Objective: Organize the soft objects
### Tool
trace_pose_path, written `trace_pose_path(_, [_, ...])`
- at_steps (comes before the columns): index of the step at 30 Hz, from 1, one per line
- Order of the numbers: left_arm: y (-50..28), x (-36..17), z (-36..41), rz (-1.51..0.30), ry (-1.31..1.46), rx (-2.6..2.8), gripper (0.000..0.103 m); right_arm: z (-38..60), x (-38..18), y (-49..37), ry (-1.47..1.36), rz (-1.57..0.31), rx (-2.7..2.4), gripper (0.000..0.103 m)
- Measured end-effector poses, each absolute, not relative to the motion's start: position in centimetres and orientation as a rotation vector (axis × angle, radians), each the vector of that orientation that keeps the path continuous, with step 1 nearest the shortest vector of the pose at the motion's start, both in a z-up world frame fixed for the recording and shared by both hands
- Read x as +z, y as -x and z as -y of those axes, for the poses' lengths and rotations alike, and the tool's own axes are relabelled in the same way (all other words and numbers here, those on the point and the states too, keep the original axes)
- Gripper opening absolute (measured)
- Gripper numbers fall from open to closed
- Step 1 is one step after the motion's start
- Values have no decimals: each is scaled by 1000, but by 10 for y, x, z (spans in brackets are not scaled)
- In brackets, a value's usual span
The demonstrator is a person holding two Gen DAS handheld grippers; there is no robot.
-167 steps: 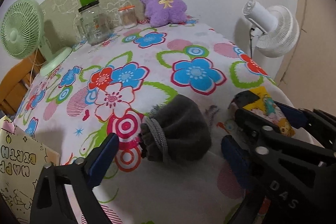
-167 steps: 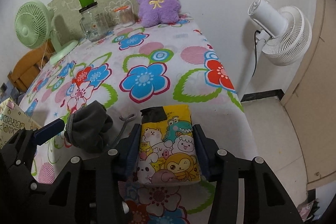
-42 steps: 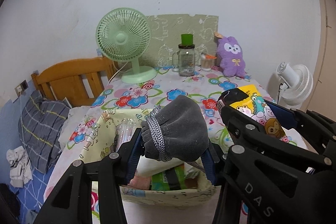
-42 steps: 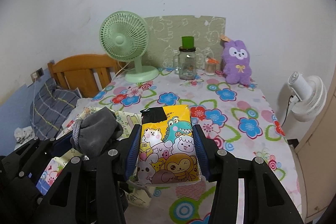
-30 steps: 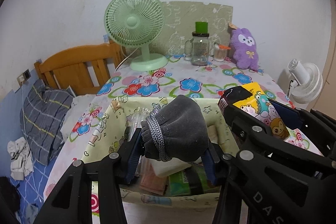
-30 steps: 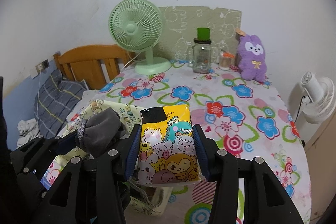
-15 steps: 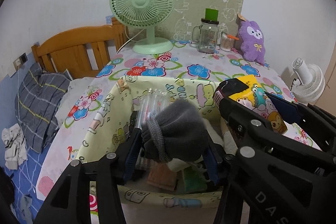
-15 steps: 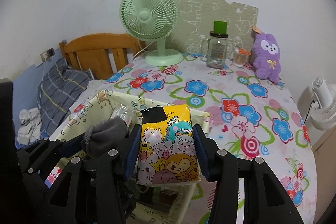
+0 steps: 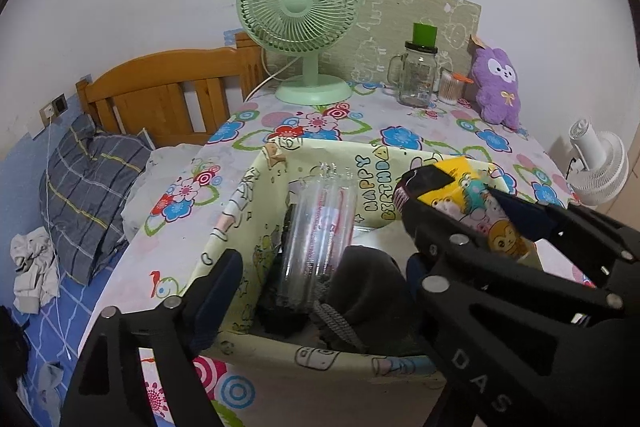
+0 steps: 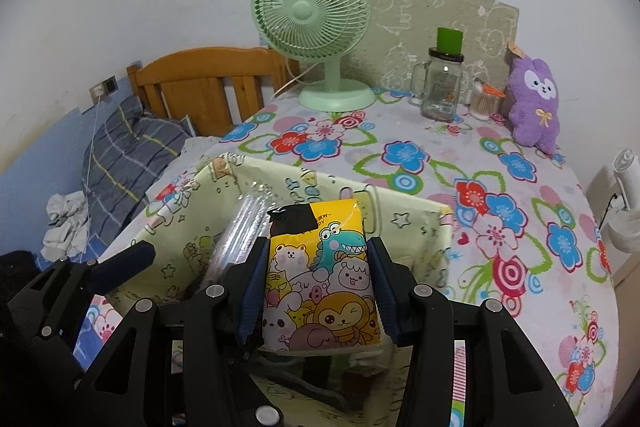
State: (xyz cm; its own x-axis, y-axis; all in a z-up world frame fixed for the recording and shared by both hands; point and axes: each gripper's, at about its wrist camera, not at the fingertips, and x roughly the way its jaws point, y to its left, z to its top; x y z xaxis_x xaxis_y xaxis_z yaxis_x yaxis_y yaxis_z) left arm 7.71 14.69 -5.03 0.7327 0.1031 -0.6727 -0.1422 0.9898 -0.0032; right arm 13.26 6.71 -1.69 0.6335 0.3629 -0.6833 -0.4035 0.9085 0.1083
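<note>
Right gripper (image 10: 318,291) is clamped on the yellow cartoon tissue pack (image 10: 320,275), one finger on each long side, the pack's long axis pointing forward and up the middle of the right wrist frame. It hangs directly over the open yellow fabric bin (image 10: 416,227), whose far rim crosses the frame just above the pack's top edge. So the drop lies straight below and slightly ahead, a short lowering rather than a reach, I'd judge.

Over in the left wrist view, the left gripper (image 9: 320,283) stands wide, fingers spread well apart with nothing between the pads. The grey drawstring pouch (image 9: 368,299) lies inside the bin at lower centre, its cord trailing toward the near wall. It sits between the spread fingers but looks free of them.

What else is in the bin? A clear plastic sleeve (image 9: 320,235) with red striping leans lengthwise up the middle, and something dark lies beneath it, too shadowed to name. The pack shows again at right of this frame, above the bin's right side.

The open room seems to be right of the sleeve, behind the pouch. The right hand is plainly the one placed for the job. The purple plush (image 10: 534,107) waits at upper right on the floral table (image 10: 520,187), well apart from both grippers.
</note>
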Motion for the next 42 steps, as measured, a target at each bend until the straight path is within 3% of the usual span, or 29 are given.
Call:
trace_pose_path(9, [-73, -53, -151, -736, 52, 141, 90, -75, -22, -133, 48, -796, 448, 55])
trace_pose_path(16, [-72, -53, -149, -736, 54, 142, 92, -72, -20, -130, 52, -788, 425, 74])
trace_pose_path(21, [-69, -51, -144, -733, 59, 136, 93, -66, -15, -125, 53, -762, 409, 82])
trace_pose_path(42, [-55, -21, -98, -647, -3, 94, 102, -7, 16, -102, 14, -677, 301, 89])
